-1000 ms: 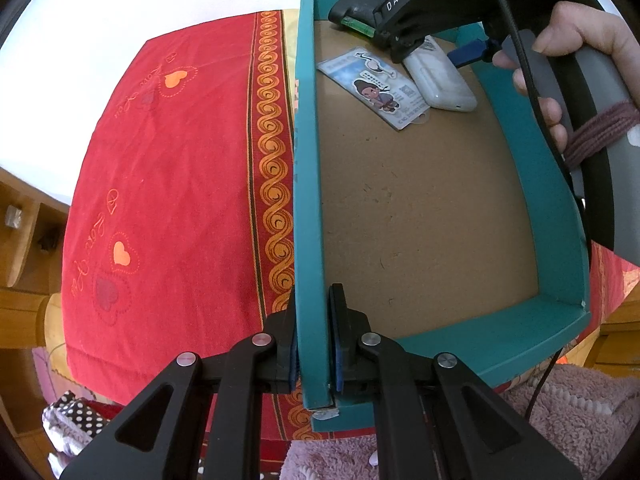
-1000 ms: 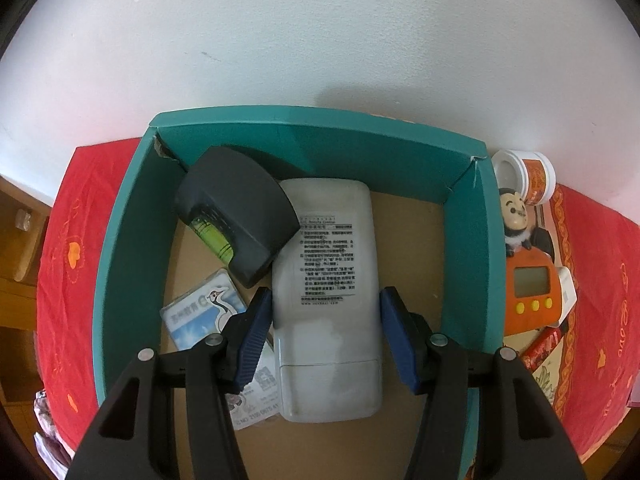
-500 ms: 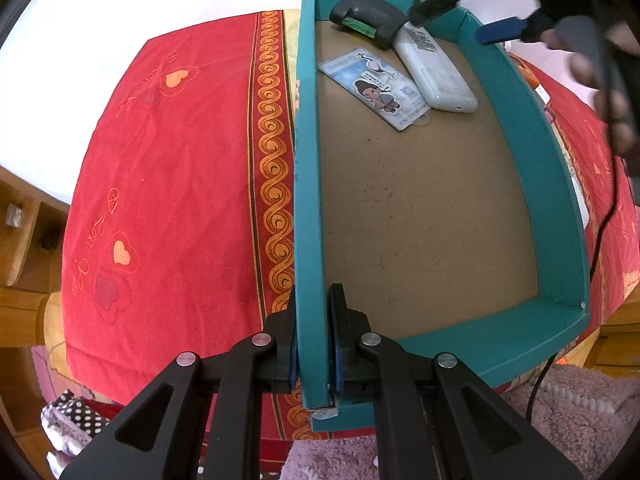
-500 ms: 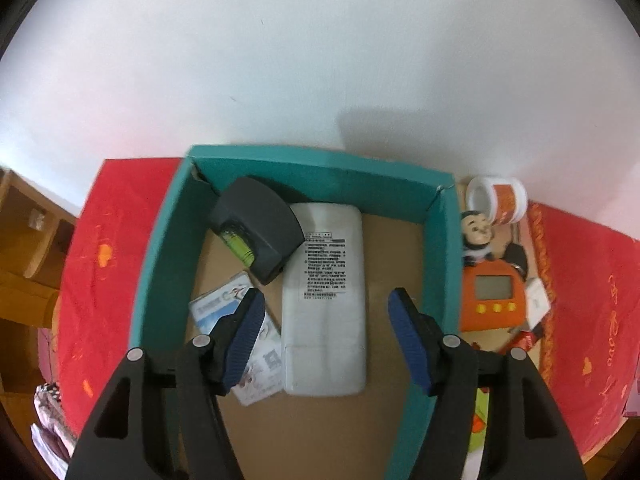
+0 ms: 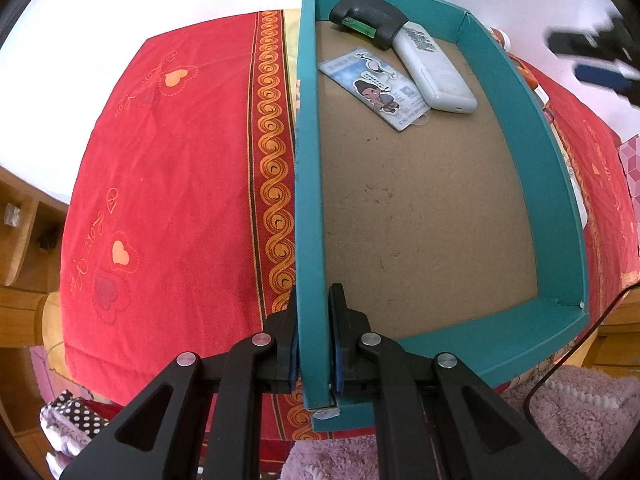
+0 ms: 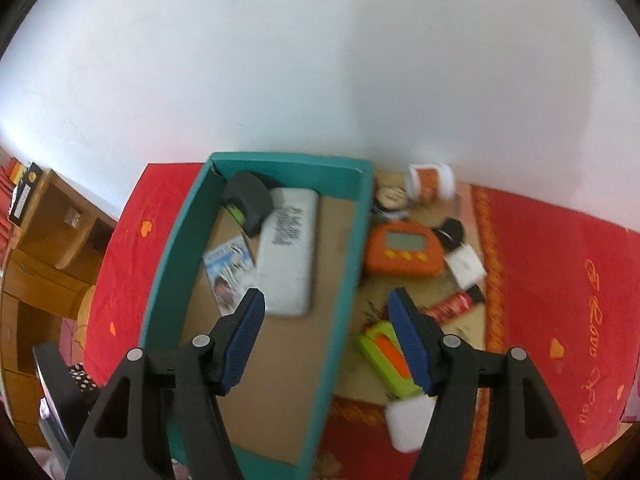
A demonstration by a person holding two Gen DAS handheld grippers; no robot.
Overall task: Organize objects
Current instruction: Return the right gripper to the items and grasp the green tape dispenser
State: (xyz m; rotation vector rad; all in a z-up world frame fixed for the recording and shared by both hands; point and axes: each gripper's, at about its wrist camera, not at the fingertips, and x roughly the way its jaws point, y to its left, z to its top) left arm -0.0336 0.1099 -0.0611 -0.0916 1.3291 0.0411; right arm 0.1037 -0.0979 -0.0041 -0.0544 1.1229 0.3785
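A red cloth (image 5: 168,184) covers the table, and on it sits a teal box (image 5: 310,184). The left gripper (image 5: 314,344) is clamped on the box's near wall. The right gripper (image 6: 326,340) hangs above, jaws apart and empty — its jaws have just been opening. Inside the box, at the far end, lie a white remote (image 5: 434,68), a card (image 5: 374,86) and a dark level (image 5: 368,16) — the remote rests partly on the card.

Teal box (image 5: 310,184): matt card walls, rough brown fibreboard floor (image 5: 424,224) (speckled). White remote (image 5: 434,70) upper right is showing smooth plastic; card (image 5: 374,86) beside it is looking glossy. Red tablecloth (image 5: 172,184), left: woven cloth.
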